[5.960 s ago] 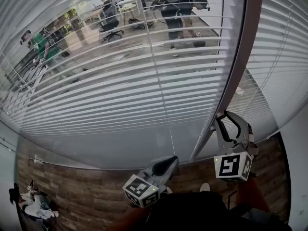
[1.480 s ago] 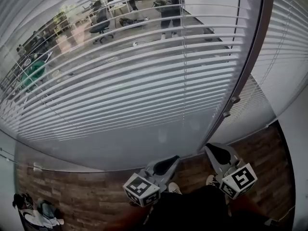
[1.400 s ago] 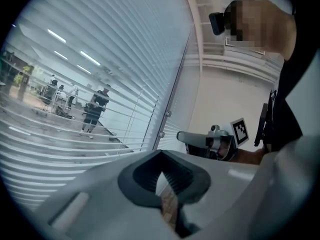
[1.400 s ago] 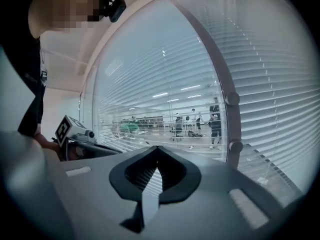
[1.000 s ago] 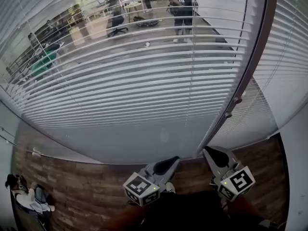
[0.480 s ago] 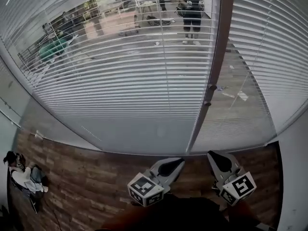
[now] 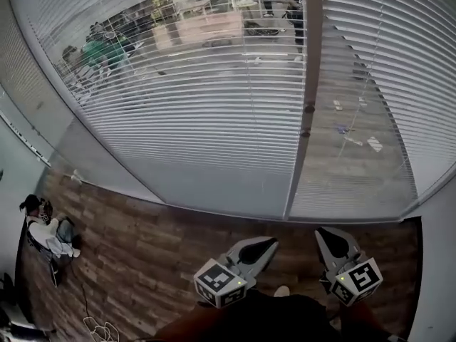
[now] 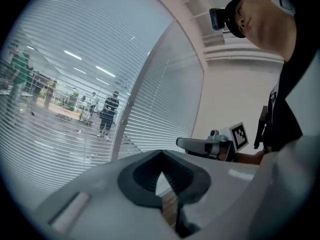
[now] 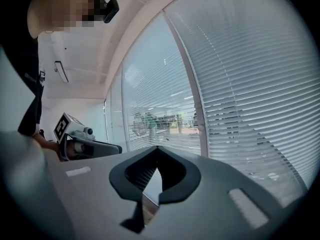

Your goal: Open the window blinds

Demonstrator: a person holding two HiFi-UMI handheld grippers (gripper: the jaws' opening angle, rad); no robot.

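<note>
Left gripper [image 7: 265, 244] hangs low over the floor, its jaws together at the tips with nothing between them, as its own view [image 8: 160, 154] confirms. Right gripper [image 7: 326, 235], just beside it, is likewise closed and empty [image 9: 157, 151]. Neither touches the window.

The blinds stand far ahead of me, well apart from both grippers. They come in two panels, the left panel [image 7: 214, 105] and the right panel [image 7: 370, 84], divided by an upright post [image 7: 311, 41]. The slats lie near flat, and the office beyond shows through the gaps. I judge that the opening step is done or close to done, and that no step is in hand.

Two small knobs [image 7: 308, 108] sit on the post. I take them for the slat control but cannot confirm it. Any further adjustment calls for raising the right gripper to the post, parting the jaws, and closing them squarely on a knob.

At far left, a person [image 7: 46, 230] sits on the wood-plank floor [image 7: 142, 248], with a loose cable [image 7: 100, 326] nearer me. A plain white wall [image 7: 436, 276] closes the right side.
</note>
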